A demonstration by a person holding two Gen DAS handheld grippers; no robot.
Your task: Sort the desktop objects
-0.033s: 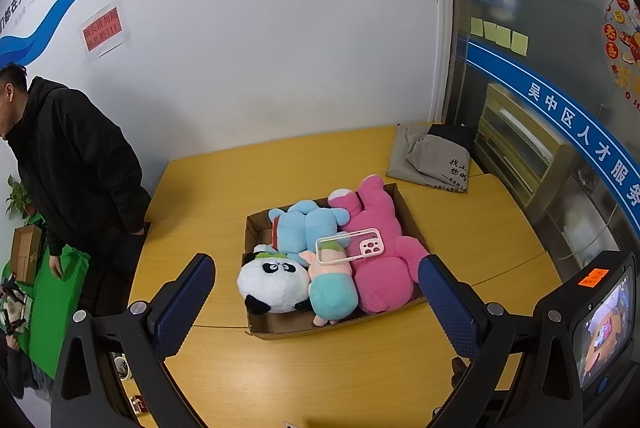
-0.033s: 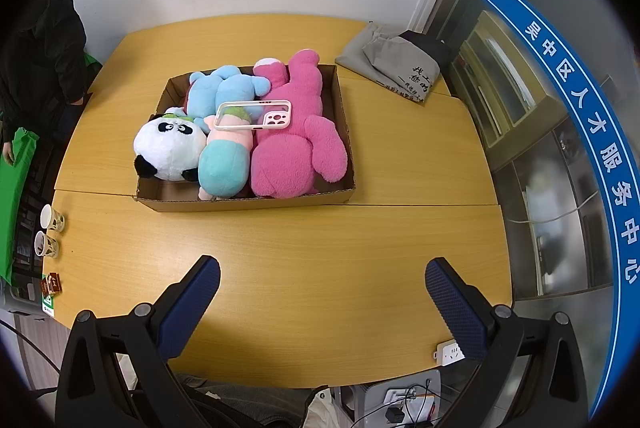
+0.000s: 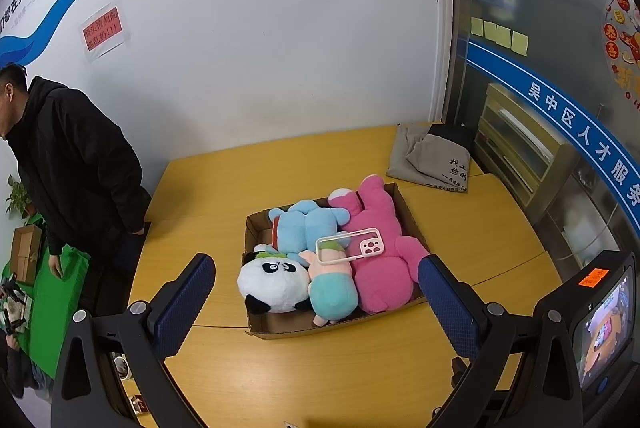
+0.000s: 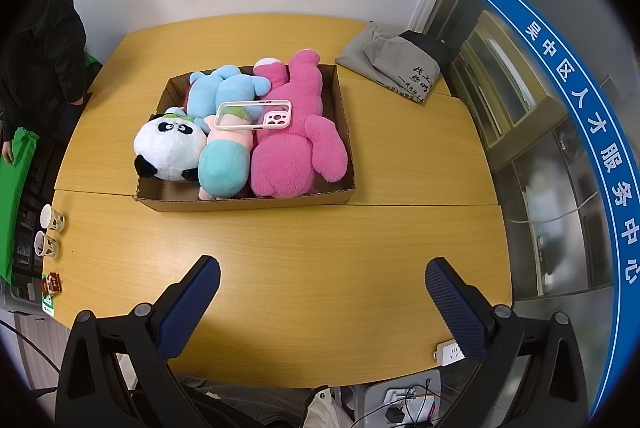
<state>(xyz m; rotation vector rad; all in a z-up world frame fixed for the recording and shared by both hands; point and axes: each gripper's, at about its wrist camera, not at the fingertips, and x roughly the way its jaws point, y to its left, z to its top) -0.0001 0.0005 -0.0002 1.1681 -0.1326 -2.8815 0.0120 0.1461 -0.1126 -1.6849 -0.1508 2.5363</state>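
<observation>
Your left gripper (image 3: 316, 308) and right gripper (image 4: 322, 302) both hang wide apart, empty. The shallow brown cardboard box (image 4: 256, 203) on the yellow wooden table (image 4: 320, 260) already holds 4 plush toys, a clear pink-rimmed phone case (image 4: 254, 115) resting on top (sorting looks nearly done). 2 paper cups (image 4: 49, 230) remain outside, at the table's left edge.

Bright, sharp, fisheye-warped, dark corners.

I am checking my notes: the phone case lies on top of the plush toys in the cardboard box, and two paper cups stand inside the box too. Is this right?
Not quite. The paper cups stand outside the cardboard box, on the table near its left edge, as the right wrist view shows. The phone case does lie on top of the plush toys.
</observation>
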